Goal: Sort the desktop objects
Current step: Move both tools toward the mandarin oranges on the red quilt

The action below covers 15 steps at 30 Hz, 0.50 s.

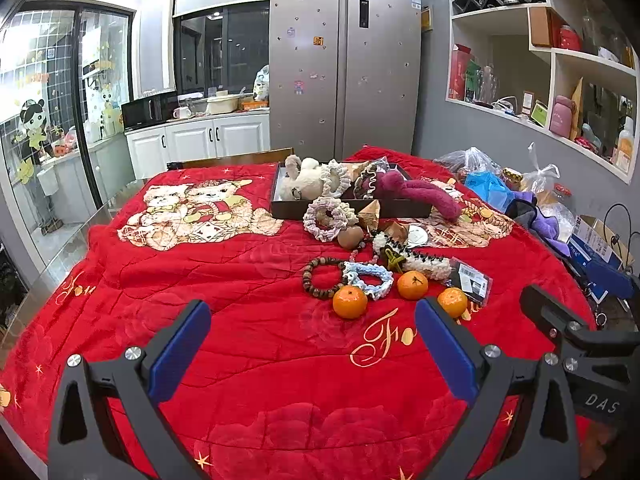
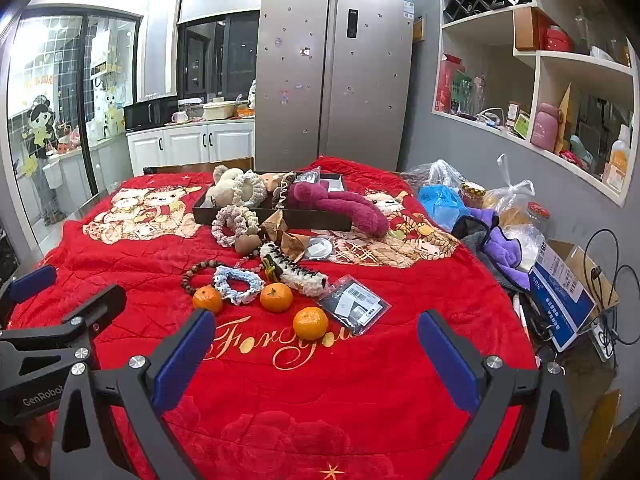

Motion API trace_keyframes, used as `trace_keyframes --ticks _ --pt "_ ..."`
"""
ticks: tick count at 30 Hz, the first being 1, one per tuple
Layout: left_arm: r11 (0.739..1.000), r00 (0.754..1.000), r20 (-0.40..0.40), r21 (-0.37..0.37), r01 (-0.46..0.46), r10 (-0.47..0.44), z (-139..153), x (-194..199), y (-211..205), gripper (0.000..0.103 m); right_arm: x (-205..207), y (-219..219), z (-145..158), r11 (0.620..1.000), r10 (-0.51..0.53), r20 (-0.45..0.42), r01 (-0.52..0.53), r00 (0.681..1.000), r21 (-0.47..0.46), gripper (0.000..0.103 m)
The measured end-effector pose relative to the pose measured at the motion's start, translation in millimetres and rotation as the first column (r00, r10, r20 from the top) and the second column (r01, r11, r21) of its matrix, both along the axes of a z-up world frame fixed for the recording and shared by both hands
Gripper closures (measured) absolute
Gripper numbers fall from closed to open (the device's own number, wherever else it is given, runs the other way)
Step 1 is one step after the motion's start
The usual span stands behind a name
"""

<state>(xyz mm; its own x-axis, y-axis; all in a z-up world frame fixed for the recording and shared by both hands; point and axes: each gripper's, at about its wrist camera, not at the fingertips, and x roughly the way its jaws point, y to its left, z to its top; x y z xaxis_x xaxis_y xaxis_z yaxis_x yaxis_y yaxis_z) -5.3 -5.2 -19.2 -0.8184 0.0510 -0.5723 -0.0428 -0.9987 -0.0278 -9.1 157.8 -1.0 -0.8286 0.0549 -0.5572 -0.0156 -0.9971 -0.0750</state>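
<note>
Both the left gripper (image 1: 312,344) and right gripper (image 2: 316,354) hung wide and empty, short of the dark rectangular tray (image 2: 320,216). Three round orange mandarins (image 2: 310,323) lay on the red blanket nearest the grippers: light, firm, likely to roll, best pinched across the middle. The fluffy white claw clip (image 2: 296,270) ran diagonally away from the tray

Ahead I see steel double-door fridge (image 1: 344,64), white cabinets (image 1: 200,140) under dark window (image 1: 222,48), grey wall, white open shelves (image 1: 560,60) on right.
</note>
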Motion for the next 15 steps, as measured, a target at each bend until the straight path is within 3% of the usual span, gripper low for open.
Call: trace_keyframes --ticks 15 --pt "1.0 1.0 0.022 -0.012 0.016 -0.016 -8.0 -5.5 2.4 0.0 -3.2 1.2 -4.8 1.0 0.001 0.017 -0.001 1.0 0.007 0.0"
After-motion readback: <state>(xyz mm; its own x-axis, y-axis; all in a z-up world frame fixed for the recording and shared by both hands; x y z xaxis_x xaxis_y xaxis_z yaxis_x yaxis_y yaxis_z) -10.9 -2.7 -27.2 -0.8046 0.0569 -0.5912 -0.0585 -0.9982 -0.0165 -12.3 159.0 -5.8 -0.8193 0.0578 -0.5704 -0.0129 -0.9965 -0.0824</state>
